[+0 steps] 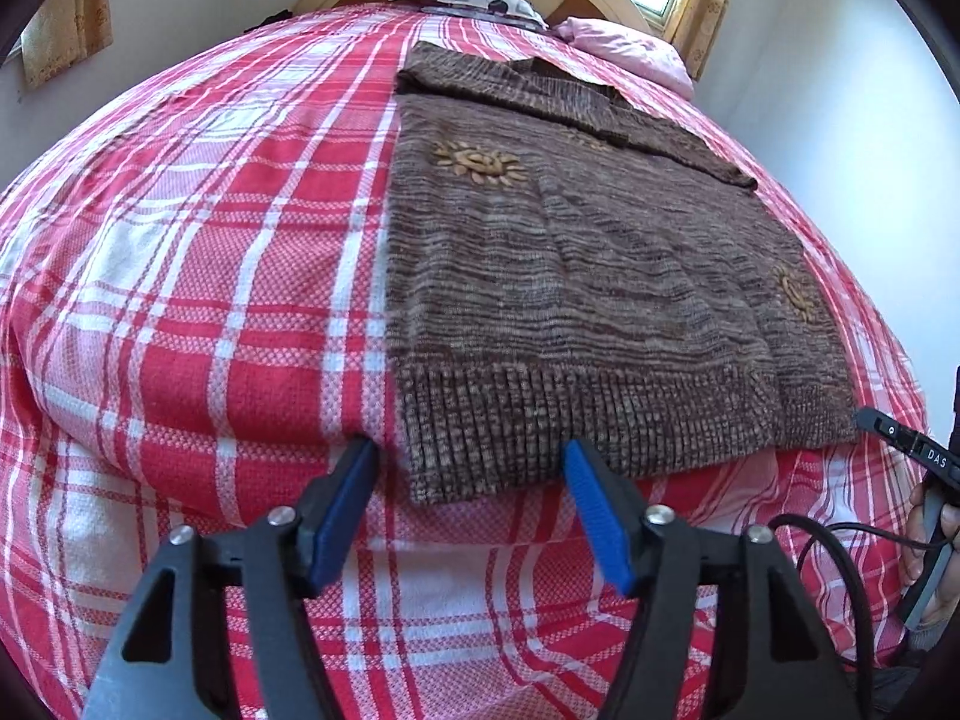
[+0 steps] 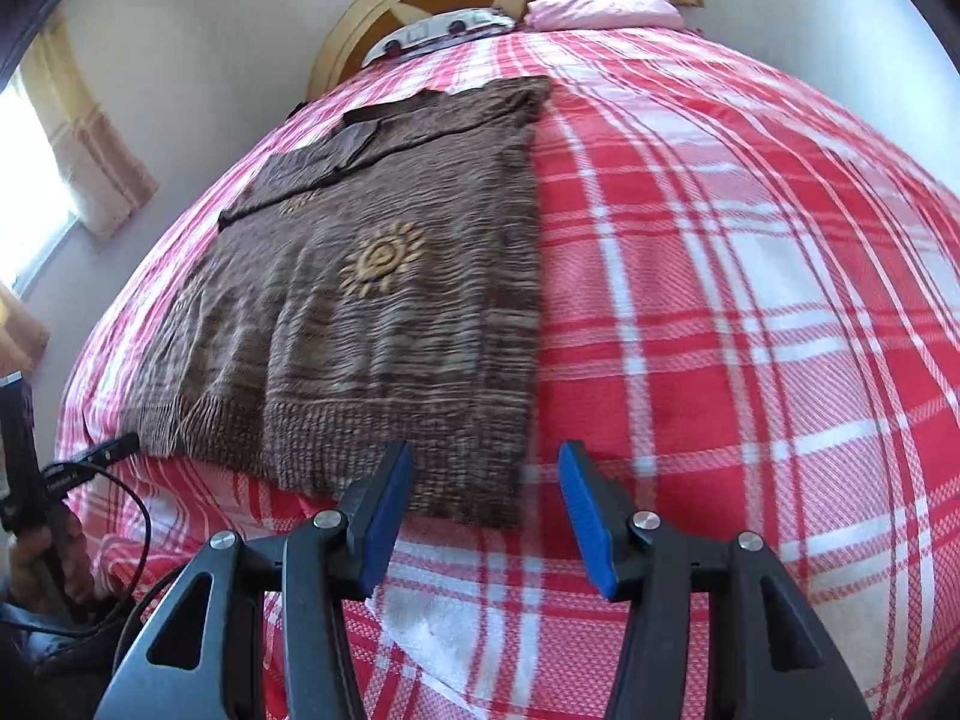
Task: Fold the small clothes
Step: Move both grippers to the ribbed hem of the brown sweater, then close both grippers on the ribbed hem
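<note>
The left gripper (image 1: pixel 471 459) is held low and points forward, its two blue-padded fingers (image 1: pixel 345 516) spread wide apart with nothing between them. In its own view the person's right hand (image 1: pixel 933 564) shows at the right edge, wrapped around the other tool's handle.

The right gripper (image 2: pixel 485 462) is posed the same way, level and forward, its blue fingers (image 2: pixel 585 519) parted and gripping nothing. At the left edge of the right wrist view the person's left hand (image 2: pixel 51 564) closes around the handle of the left tool. Both tools sit side by side at about the same height.
</note>
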`<state>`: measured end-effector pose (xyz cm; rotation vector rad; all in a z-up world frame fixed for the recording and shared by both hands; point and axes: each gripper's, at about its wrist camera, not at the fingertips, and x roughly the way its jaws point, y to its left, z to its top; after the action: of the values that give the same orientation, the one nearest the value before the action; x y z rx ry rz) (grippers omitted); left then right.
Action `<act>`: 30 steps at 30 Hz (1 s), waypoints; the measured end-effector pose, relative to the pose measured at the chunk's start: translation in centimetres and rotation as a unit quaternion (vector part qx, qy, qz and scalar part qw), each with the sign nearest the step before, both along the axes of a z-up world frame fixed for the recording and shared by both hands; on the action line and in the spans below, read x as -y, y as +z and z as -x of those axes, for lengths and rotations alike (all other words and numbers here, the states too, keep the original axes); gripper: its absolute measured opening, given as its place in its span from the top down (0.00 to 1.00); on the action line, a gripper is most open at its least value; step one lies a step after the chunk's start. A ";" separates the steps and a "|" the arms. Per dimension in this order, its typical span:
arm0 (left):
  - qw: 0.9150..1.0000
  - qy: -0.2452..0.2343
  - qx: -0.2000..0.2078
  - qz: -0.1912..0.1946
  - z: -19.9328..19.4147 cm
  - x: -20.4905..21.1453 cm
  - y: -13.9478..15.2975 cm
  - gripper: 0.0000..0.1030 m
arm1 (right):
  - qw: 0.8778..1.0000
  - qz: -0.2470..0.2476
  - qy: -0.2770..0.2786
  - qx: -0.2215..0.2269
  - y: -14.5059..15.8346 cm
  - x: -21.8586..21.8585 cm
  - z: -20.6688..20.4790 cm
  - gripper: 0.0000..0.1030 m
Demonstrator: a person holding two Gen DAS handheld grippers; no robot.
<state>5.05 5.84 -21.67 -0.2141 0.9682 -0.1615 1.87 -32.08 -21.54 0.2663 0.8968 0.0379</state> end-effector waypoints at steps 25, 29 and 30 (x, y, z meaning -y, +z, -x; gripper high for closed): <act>0.996 0.015 0.072 0.042 1.0 -2.0 3.8 0.94 | 0.994 -0.059 0.024 0.089 2.5 0.1 1.3 0.96; 0.994 -0.002 0.088 0.059 0.7 -1.9 4.3 0.94 | 0.992 -0.069 0.023 0.106 3.1 0.5 1.5 0.96; 0.994 -0.007 0.094 0.060 0.7 -1.8 4.6 0.94 | 0.990 -0.075 0.027 0.114 3.5 0.5 1.5 0.96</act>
<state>4.37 7.66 -17.06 -0.2971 0.7733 -0.2482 0.37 -32.58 -17.99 0.3704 0.6730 0.1825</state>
